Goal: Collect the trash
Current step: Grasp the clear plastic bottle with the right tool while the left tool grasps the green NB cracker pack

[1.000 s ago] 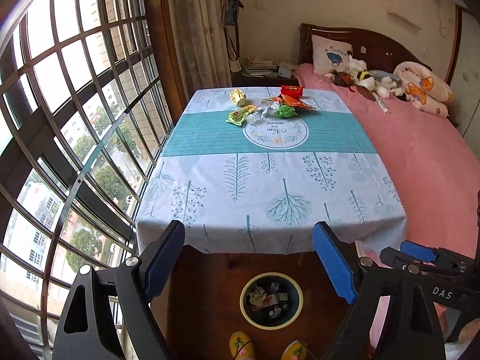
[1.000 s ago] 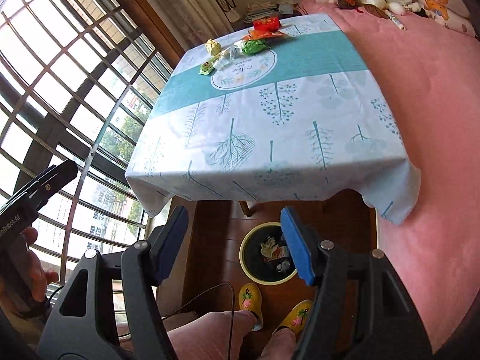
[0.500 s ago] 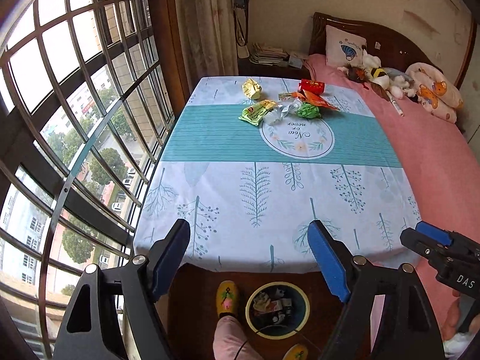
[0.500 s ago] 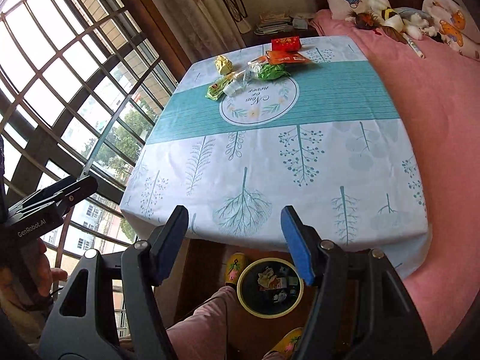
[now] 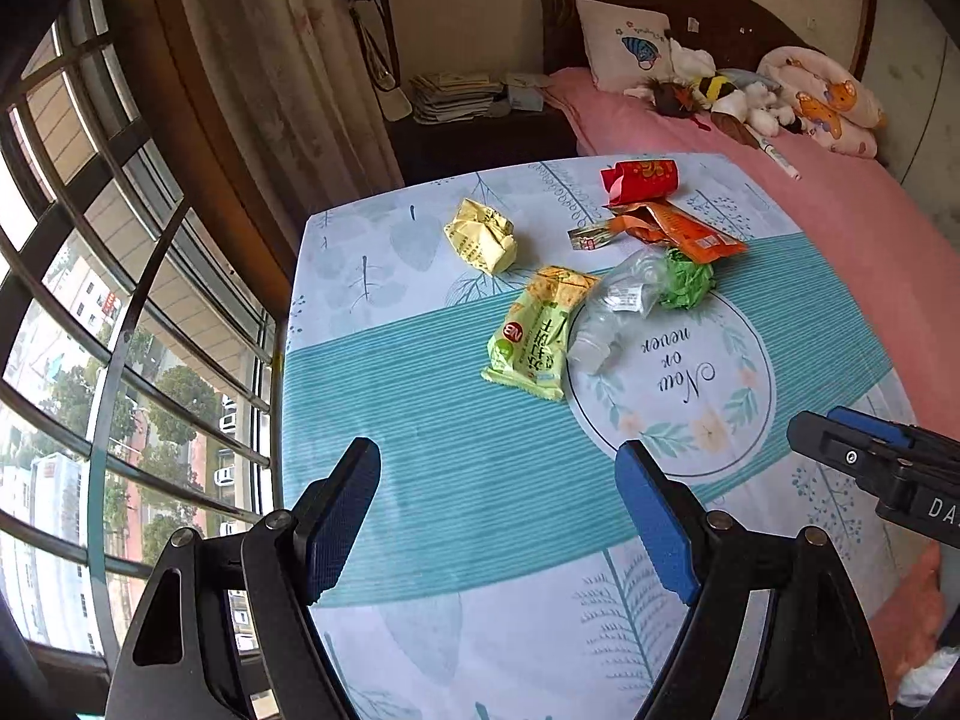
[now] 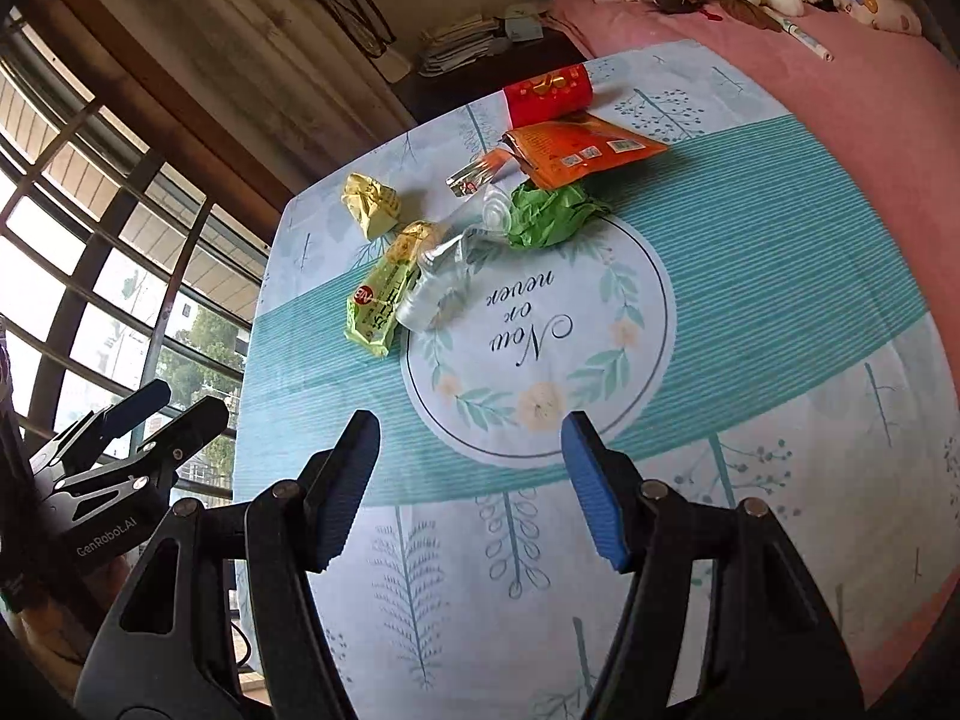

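The tablecloth point(image 5: 420, 468) is pale blue with teal tree prints, a teal striped band and a white round emblem with dark script and a leaf wreath. On it lie a light green snack packet point(image 5: 534, 333) with a red logo, a yellow crumpled wrapper point(image 5: 482, 235), a green paper ball point(image 5: 686, 281), an orange packet point(image 5: 684, 231), a red packet point(image 5: 641, 179) with gold print and clear plastic point(image 5: 612, 312). The bedspread point(image 5: 840, 210) on the right is pink.

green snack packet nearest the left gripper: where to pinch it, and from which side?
Probably the near crimped end of the green snack packet, approached from above on the near side. It lies flat with its long axis toward the left gripper, and that end is free; its right edge abuts the crushed clear plastic bottle. Jaws are open.
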`<state>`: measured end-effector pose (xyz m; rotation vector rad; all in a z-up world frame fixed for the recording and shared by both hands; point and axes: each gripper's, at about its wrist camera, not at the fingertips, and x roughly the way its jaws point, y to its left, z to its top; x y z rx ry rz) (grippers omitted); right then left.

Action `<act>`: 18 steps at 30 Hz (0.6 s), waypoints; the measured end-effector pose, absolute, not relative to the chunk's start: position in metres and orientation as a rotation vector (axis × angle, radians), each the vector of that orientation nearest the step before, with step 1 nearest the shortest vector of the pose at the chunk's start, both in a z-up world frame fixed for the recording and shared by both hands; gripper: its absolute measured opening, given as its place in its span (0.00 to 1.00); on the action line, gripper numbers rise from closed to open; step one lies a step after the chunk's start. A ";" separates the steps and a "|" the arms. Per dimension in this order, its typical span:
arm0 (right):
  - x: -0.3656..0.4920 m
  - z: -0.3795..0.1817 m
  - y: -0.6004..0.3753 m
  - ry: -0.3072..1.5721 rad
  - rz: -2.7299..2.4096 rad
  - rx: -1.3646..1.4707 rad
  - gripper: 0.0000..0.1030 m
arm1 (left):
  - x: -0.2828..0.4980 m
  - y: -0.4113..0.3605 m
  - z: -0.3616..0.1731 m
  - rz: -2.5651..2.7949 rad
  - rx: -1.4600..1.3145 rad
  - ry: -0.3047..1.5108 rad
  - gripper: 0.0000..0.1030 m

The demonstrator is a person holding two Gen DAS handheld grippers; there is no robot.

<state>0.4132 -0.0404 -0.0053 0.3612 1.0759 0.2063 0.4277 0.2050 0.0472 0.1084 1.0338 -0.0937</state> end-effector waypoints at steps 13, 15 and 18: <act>0.549 -0.097 0.014 1.104 0.150 0.512 0.53 | 0.548 0.226 -0.032 -0.143 0.069 1.117 0.80; 0.556 -0.101 0.013 1.091 0.135 0.548 0.53 | 0.548 0.224 -0.037 -0.149 0.070 1.120 0.80; 0.562 -0.103 0.010 1.064 0.126 0.574 0.36 | 0.554 0.220 -0.042 -0.156 0.071 1.125 0.80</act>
